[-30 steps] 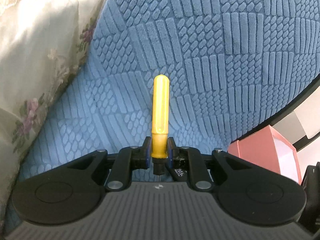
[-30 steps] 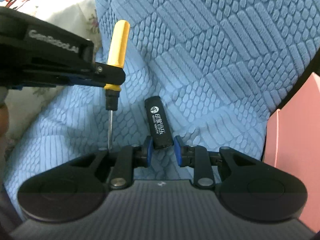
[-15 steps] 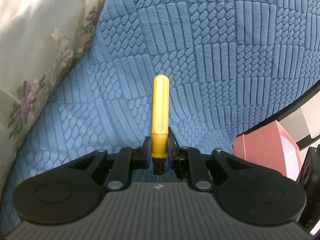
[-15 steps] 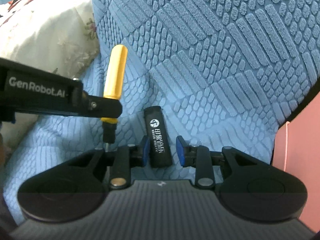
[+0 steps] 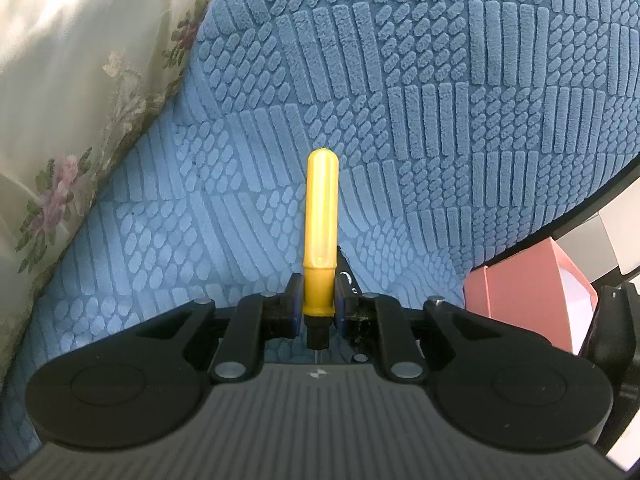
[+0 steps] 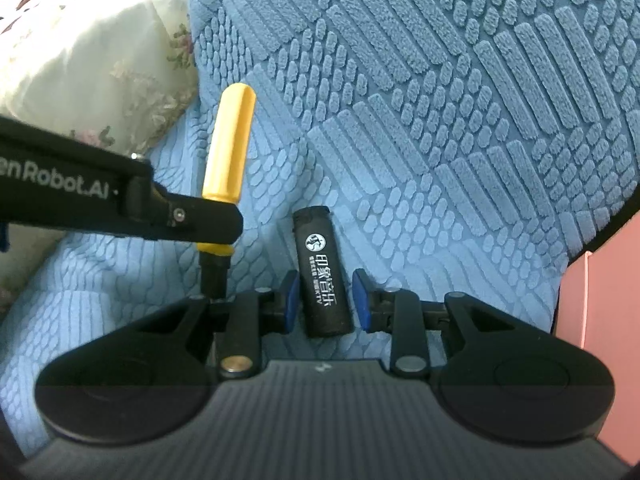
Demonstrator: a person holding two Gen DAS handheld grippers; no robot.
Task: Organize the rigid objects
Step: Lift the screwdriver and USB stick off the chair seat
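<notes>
From my seat at the controls, nearly all I see is a blue textured cover (image 5: 460, 120), its plush pile pressed into squares of ribs and ovals that run in differing directions. At its left edge lies a pale floral cloth (image 5: 72, 92), cream with faded pink blooms, and daylight glows brightly across its folds. To the right the blue surface ends at a dark curved edge (image 5: 592, 204). Beyond that edge I make out a pale surface (image 5: 616, 248), which I cannot identify.

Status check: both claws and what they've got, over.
Left claw shut on yellow screwdriver. Right claw open, astride black lighter lying on blue cover. Pink box at right; path unobstructed.
</notes>
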